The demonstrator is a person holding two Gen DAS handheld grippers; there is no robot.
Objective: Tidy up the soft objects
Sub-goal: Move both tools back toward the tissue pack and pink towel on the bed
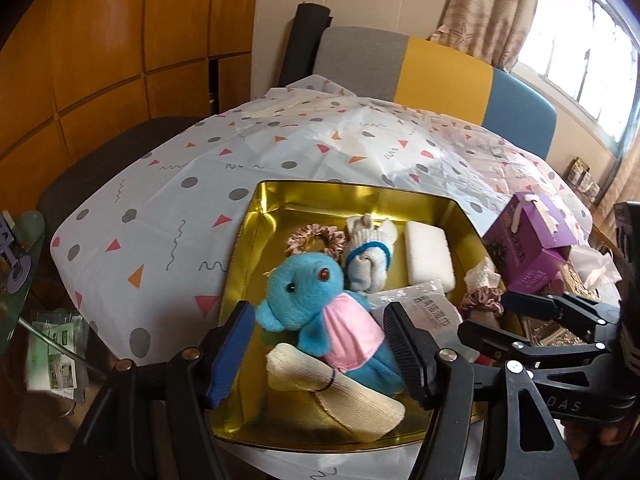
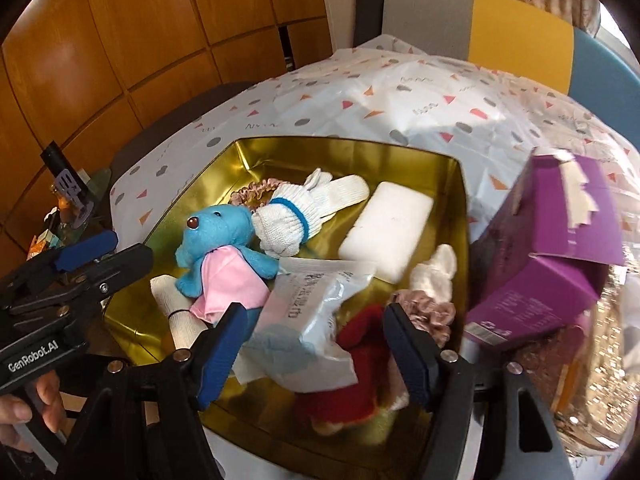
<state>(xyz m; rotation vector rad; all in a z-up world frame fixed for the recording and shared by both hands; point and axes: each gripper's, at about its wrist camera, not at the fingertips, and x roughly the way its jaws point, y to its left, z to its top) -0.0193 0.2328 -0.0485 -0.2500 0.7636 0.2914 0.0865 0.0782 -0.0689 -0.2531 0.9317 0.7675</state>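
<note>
A gold tin tray (image 1: 280,200) (image 2: 256,152) holds a blue plush toy in a pink shirt (image 1: 320,304) (image 2: 224,256), a rolled white glove (image 1: 366,264) (image 2: 296,220), a white sponge (image 1: 430,256) (image 2: 386,232), pink scrunchies (image 1: 316,238) (image 2: 424,312), a wet-wipe pack (image 2: 312,312), a beige sock (image 1: 340,396) and a red plush (image 2: 360,360). My left gripper (image 1: 316,356) is open above the blue plush and holds nothing. My right gripper (image 2: 316,352) is open above the wipe pack and red plush, empty.
A purple box (image 1: 532,240) (image 2: 552,256) stands right of the tray on the patterned tablecloth (image 1: 280,148). A grey, yellow and blue chair back (image 1: 440,72) is beyond the table. A glass side table (image 1: 16,280) with clutter is at the left.
</note>
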